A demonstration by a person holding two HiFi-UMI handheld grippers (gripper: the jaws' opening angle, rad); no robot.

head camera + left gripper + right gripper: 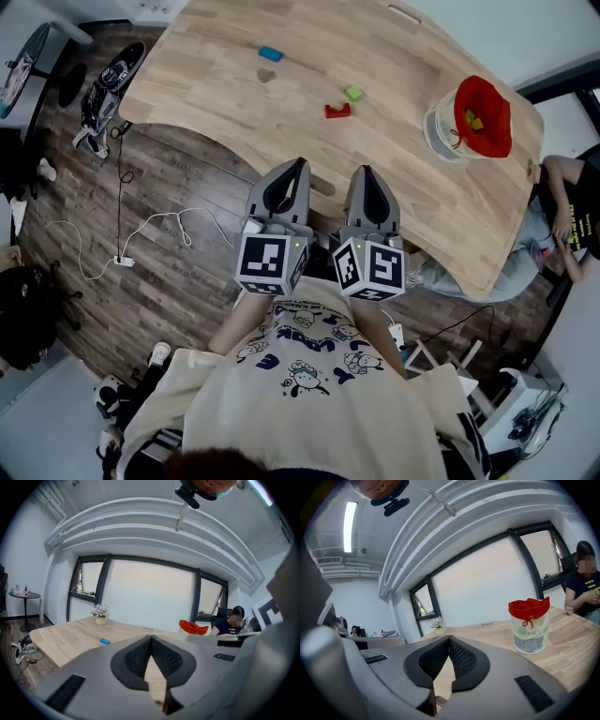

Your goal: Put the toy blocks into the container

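Note:
On the wooden table (216, 94) lie a blue block (270, 53), a wood-coloured heart block (267, 75), a green block (353, 93) and a red block (337, 111). The container (469, 120), a pale tub with a red cloth lining, stands at the table's right end with green and yellow pieces inside. My left gripper (298, 162) and right gripper (364, 170) hover side by side over the table's near edge, both shut and holding nothing. The left gripper view shows its tips (151, 637) touching, the blue block (104, 641) and the container (192, 628). In the right gripper view the right gripper (449, 638) points left of the container (529, 625).
A person (567, 216) sits at the table's right end, close to the container. A small flower pot (100, 612) stands at the table's far side. Cables (141, 230) and shoes (98, 103) lie on the floor to the left.

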